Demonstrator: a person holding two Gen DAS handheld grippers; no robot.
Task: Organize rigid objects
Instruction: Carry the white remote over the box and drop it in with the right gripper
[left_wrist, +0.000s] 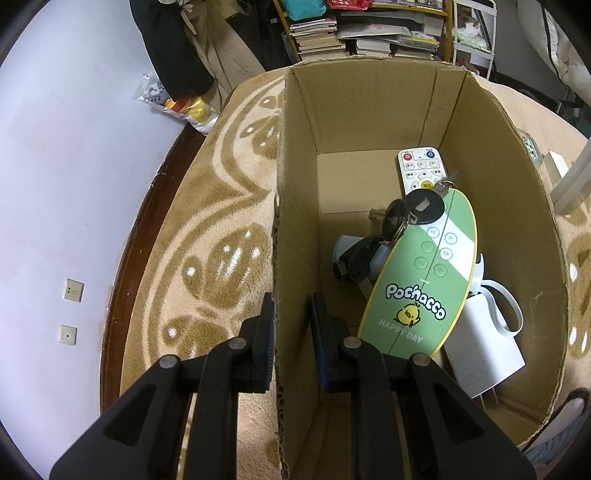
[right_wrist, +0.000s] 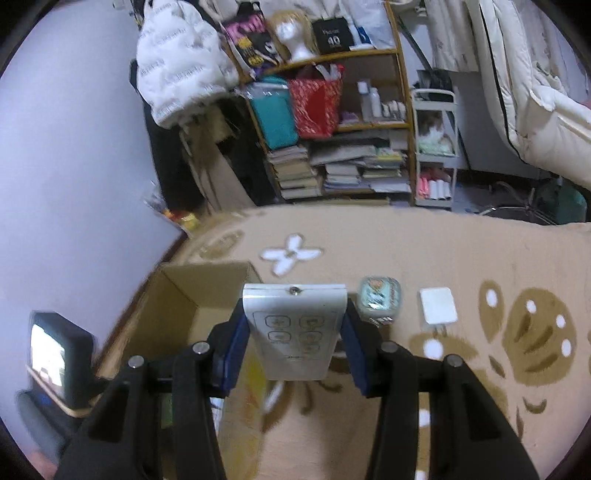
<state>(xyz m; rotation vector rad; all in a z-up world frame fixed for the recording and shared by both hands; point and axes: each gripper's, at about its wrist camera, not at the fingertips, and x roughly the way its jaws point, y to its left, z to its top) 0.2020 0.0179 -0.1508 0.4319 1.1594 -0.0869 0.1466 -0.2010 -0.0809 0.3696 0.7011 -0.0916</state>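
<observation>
The left gripper (left_wrist: 291, 325) straddles the cardboard box (left_wrist: 369, 110) wall, fingers closed on it, probably to steady it. The right gripper (right_wrist: 293, 339) clamps a grey remote (right_wrist: 295, 325) by its sides above the rug (right_wrist: 480, 406), near the box, likely for dropping in.

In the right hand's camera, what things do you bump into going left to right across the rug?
Cardboard box → grey remote held in the right gripper → small patterned tin → white square.
</observation>
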